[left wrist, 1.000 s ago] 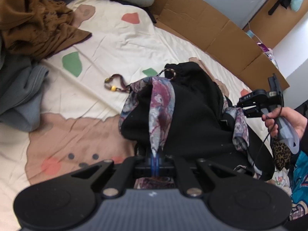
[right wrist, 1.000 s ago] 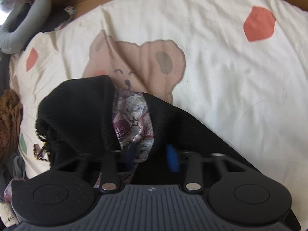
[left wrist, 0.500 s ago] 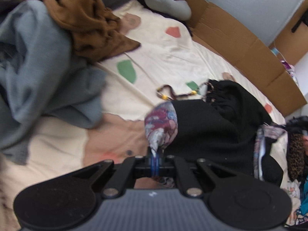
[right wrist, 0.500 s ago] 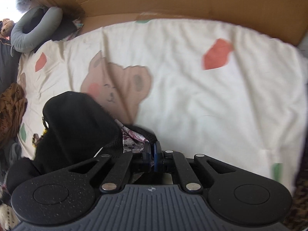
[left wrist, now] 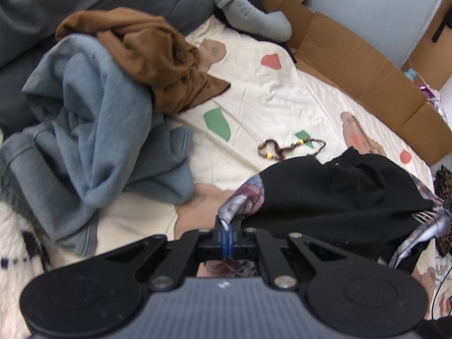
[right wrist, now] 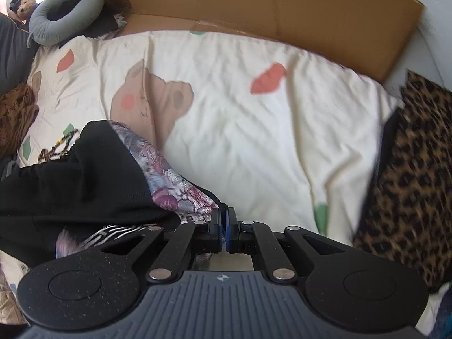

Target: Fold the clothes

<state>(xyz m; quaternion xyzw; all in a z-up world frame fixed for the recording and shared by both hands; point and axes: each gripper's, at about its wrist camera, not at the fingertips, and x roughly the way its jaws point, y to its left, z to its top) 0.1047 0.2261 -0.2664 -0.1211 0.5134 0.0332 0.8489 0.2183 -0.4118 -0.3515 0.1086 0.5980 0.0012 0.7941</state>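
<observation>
The left tongs are pressed together, pinching a corner of the black garment where its flowered lining shows. The right tongs are likewise clamped on another corner of that garment, gripping the same flowered lining at its tip.

The black garment hangs and stretches between the two tongs, above a bed sheet that is cream with bear faces and red and green patches. Part of the garment drapes down onto the sheet.

Just beyond the garment, in the left view, a beaded cord lies loose on the sheet. Farther to the left of that view sits a heap of other clothes: a blue-grey sweatshirt with a brown garment crumpled on top of it. A grey neck pillow rests at the far end of the bed.

Flattened cardboard lines the far edge of the bed. In the right view, a leopard-print fabric lies at the right side of the sheet.
</observation>
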